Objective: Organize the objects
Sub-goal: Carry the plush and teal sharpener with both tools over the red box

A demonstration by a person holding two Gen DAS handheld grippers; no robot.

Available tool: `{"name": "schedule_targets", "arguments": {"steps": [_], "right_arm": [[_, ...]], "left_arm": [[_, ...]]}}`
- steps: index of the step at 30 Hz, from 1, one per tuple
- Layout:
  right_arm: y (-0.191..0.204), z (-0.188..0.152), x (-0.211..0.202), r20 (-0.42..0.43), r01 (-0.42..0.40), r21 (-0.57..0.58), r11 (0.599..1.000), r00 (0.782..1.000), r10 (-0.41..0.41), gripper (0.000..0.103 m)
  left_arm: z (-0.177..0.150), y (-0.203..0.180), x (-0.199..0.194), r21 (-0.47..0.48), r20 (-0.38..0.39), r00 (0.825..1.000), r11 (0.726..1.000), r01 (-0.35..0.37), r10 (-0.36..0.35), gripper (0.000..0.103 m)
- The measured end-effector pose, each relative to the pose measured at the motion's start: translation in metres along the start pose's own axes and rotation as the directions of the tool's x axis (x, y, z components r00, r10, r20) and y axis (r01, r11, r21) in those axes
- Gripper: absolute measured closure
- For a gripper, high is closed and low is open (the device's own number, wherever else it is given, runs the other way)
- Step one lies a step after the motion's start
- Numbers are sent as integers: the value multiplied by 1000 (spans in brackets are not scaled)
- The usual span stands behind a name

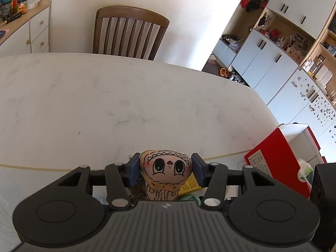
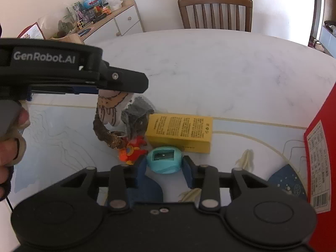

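The left gripper (image 1: 166,169) clamps a small plush doll (image 1: 166,168) with a drawn face, its blue pads (image 1: 134,171) pressing the doll's head from both sides. Seen from the right wrist camera, the doll hangs from that gripper clear of the table, body and a dark brown tail-like loop (image 2: 103,130) dangling over the near part of the tabletop, above a grey fabric item (image 2: 138,113).

The right gripper (image 2: 164,168) holds a teal pencil sharpener (image 2: 164,160) between its jaws, the pads closed against its two sides, blade slot facing up.

Just beyond the sharpener lies a yellow box (image 2: 180,132) with printed text, flat on a pale blue mat (image 2: 63,138) that covers the near edge of the white marble table (image 2: 210,67). A small red and orange toy figure (image 2: 132,150) sits just left of the sharpener, beside the yellow box's near left corner. A red box (image 2: 321,168) stands at the table's right edge. A wooden chair (image 2: 215,12) is pushed in at the far edge. The person's hand (image 2: 10,147) grips the left gripper's handle.
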State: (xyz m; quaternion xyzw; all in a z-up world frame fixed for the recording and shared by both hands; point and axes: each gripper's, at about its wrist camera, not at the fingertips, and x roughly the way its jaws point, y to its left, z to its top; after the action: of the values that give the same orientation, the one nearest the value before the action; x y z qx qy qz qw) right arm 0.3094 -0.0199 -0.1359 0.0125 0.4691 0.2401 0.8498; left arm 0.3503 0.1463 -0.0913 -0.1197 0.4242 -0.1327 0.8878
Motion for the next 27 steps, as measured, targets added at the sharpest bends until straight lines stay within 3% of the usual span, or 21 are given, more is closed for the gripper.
{"name": "schedule_targets", "arguments": {"steps": [13,27], "right_arm": [[-10,-13,-51,61,-42,53,998,997,38,68],[-19,-33,-140,141,-10,43,999,990,4,68]], "left_arm": [[-6,-23,-28,22,-42,999,1000,22,-22,52],[-27,-91,-66,124,-60,998,991,45,-38,52]]}}
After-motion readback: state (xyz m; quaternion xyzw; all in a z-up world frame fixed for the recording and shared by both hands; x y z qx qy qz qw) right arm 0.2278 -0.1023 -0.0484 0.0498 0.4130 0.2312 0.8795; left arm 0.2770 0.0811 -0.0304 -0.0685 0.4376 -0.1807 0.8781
